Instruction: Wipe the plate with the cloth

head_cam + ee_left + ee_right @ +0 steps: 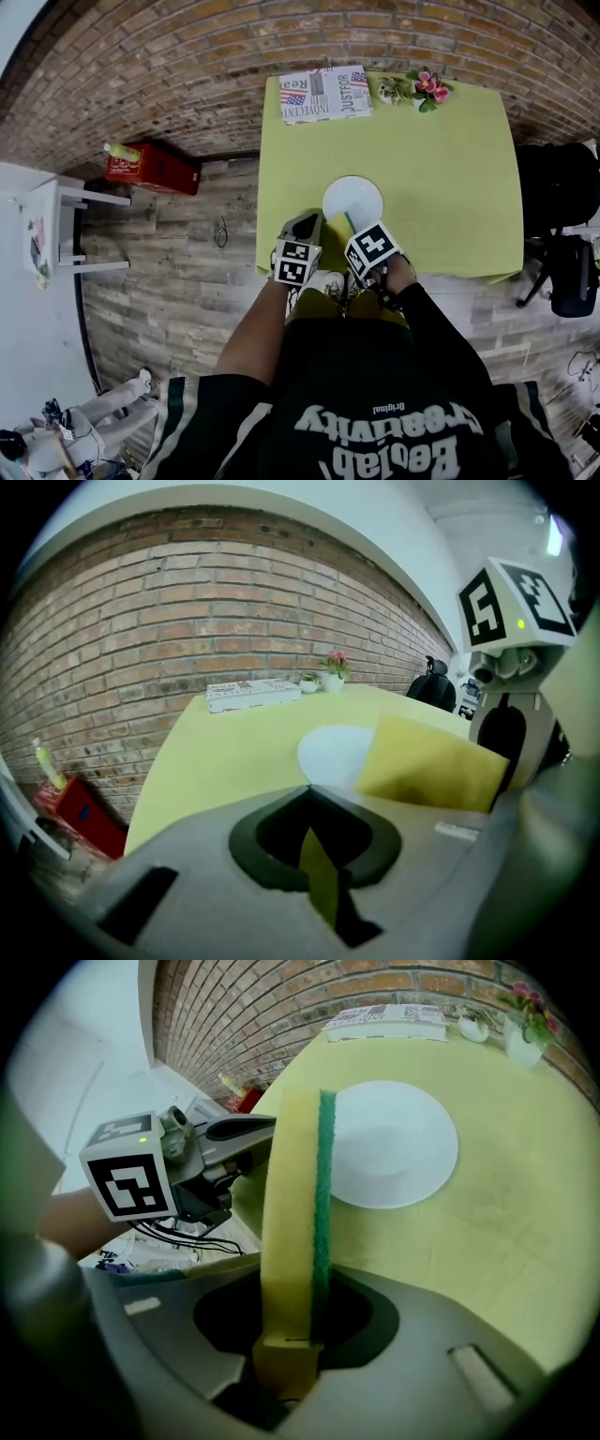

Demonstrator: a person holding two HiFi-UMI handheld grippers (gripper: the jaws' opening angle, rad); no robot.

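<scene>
A white plate point(352, 198) point(336, 750) point(394, 1150) lies empty on the yellow-green table point(450, 178), near its front edge. My right gripper point(351, 236) point(292, 1340) is shut on the cloth, a yellow sponge with a green scouring face point(338, 226) point(433, 762) point(296, 1204). It holds the sponge on edge just short of the plate's near rim. My left gripper point(302, 228) point(307, 789) is shut on nothing and hovers at the table's front edge, left of the sponge. Its jaws meet at their tips.
A folded newspaper point(325, 95) and a small flower pot point(425, 88) sit at the table's far edge. A red box point(152, 168) and a white stool point(58, 233) stand on the floor to the left, a black chair point(562, 202) to the right.
</scene>
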